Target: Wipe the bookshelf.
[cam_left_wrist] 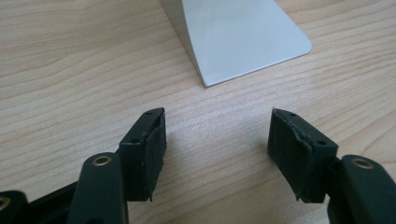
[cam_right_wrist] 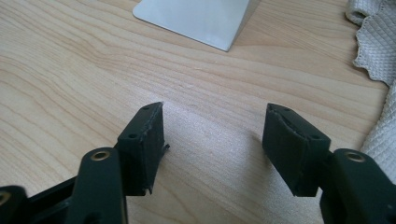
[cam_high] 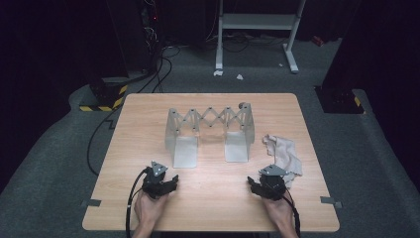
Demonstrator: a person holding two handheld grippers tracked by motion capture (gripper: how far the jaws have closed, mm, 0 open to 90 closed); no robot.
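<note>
Your left gripper sits low over the wooden table near its front edge, jaws spread wide with nothing between them but bare wood grain; in the left gripper view your two black pads frame an empty gap, and just ahead of them lies the rounded corner of the metal rack's left foot plate, close but not touching. Your right gripper mirrors it on the other side, jaws equally wide apart and gripping nothing; in the right gripper view the right foot plate lies a little ahead and slightly to the left of the gap (apart from the pads, flat on the table). The rack itself stands upright mid-table, two grey end panels joined by a scissor lattice, stretched partly open; each of your grippers faces its own foot plate. Off to your right gripper's side lies a crumpled pale cloth, just beside it; its waffled edge runs close to the right jaw.
</note>
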